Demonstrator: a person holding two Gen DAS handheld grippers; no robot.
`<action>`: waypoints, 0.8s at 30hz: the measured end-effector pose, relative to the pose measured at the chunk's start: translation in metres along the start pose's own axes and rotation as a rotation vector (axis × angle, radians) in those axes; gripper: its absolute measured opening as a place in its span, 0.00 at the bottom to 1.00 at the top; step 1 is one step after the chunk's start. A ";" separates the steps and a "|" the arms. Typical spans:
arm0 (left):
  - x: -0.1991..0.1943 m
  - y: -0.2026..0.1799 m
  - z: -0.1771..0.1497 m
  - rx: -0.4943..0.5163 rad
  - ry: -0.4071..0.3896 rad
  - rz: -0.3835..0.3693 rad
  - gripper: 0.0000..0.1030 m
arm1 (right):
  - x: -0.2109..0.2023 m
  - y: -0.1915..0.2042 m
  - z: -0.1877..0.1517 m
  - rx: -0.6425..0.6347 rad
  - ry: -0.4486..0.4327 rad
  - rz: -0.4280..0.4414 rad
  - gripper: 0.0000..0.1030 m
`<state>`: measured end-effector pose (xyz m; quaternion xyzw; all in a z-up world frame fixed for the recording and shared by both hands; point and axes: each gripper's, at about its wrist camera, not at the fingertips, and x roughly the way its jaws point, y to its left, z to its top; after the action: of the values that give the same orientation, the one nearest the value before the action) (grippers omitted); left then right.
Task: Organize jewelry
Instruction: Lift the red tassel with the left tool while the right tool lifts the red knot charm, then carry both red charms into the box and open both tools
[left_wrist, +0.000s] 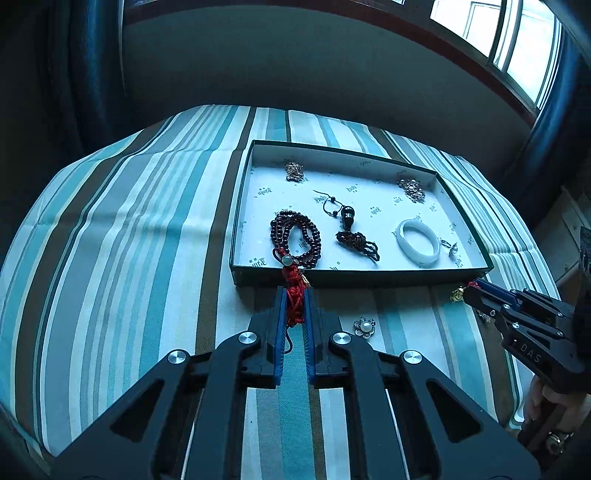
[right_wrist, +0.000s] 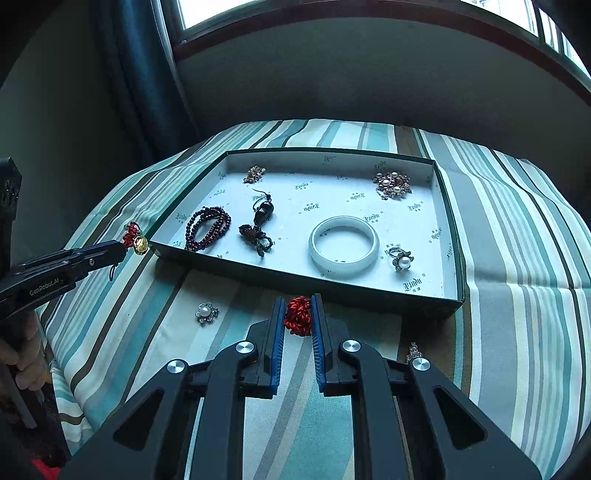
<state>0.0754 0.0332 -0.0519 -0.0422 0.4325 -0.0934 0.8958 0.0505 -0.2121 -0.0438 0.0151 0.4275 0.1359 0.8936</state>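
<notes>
A striped cloth (left_wrist: 110, 240) covers the table, and a shallow green box (left_wrist: 369, 275) with a white printed lining sits on it toward the right of the left wrist view. The left gripper (left_wrist: 295, 306) is clenched on a red knotted cord (left_wrist: 293, 291), just in front of the box's near wall; in the right wrist view this cord carries a gold charm (right_wrist: 140, 244) at the box's near left corner. Inside the box, from left to right, lie a coil of dark red beads (left_wrist: 295, 236), a small gold-brown brooch (left_wrist: 294, 171) at the far side, a dark pendant (left_wrist: 348, 216) on a black cord with a dark knotted tassel (left_wrist: 356, 242) beside it, a white bangle (left_wrist: 419, 242), a pearl brooch (left_wrist: 411, 189) near the far right corner, and a pearl ring (left_wrist: 451, 249) just right of the bangle. On the cloth in front of the box lies a pearl flower earring (left_wrist: 364, 326). Further right, the right gripper (right_wrist: 298, 314) is clamped on another red knot (right_wrist: 298, 314), held just before the box's near wall, with a second gold charm (left_wrist: 457, 294) hanging at its tip. A small sparkly piece (right_wrist: 413, 351) lies on the cloth by this gripper's right finger, too small to identify. A hand (left_wrist: 546, 402) grips the right handle.
</notes>
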 end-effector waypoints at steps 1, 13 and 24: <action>-0.001 -0.001 0.003 0.002 -0.006 -0.003 0.08 | -0.001 0.000 0.003 0.002 -0.008 0.002 0.14; 0.007 -0.021 0.055 0.046 -0.082 -0.039 0.08 | -0.003 -0.009 0.062 0.015 -0.127 -0.012 0.14; 0.054 -0.042 0.111 0.079 -0.112 -0.038 0.08 | 0.038 -0.022 0.117 0.014 -0.150 -0.036 0.14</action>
<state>0.1892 -0.0198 -0.0177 -0.0199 0.3768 -0.1247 0.9177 0.1689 -0.2134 -0.0018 0.0236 0.3603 0.1152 0.9254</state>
